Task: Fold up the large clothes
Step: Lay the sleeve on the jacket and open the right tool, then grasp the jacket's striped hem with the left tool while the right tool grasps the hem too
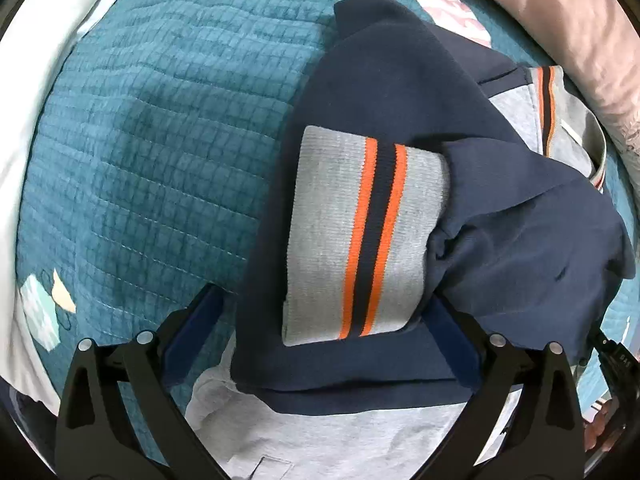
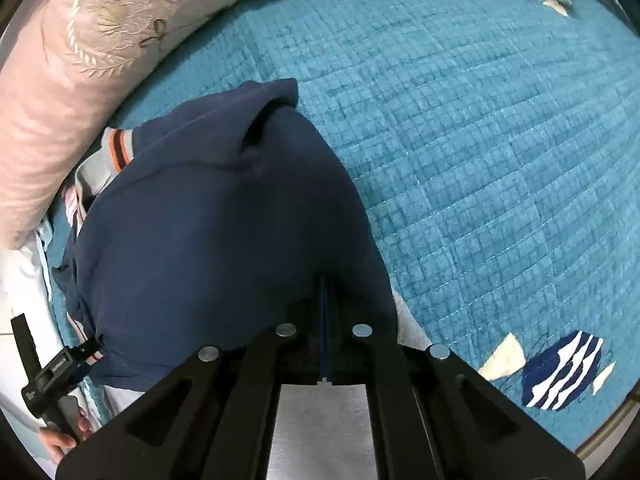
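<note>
- Left wrist view: the left gripper is spread as wide as it goes, nothing pinched; the grey cuff with orange and navy stripes sits right between the two fingers, on top of the navy sweatshirt, which is bunched up ahead of the tool on the teal quilt
- The fabric looks soft, floppy and fairly thick, so it's judged light but saggy; the ribbed cuff is the firmest bit and probably the best place to be grabbed
- Whether the pads actually touch the cloth can't be told, and the sweatshirt's near edge is cut off under the tool; a pink pillow is seen far right
- Right wrist view: the right gripper is clamped fully together, and navy cloth is draped over and ahead of the tips, apparently pinched between them
- The held spot itself is hidden by the folds, so how much is gripped can't be made out; only a sliver of a second striped band peeks out at the far left
</note>
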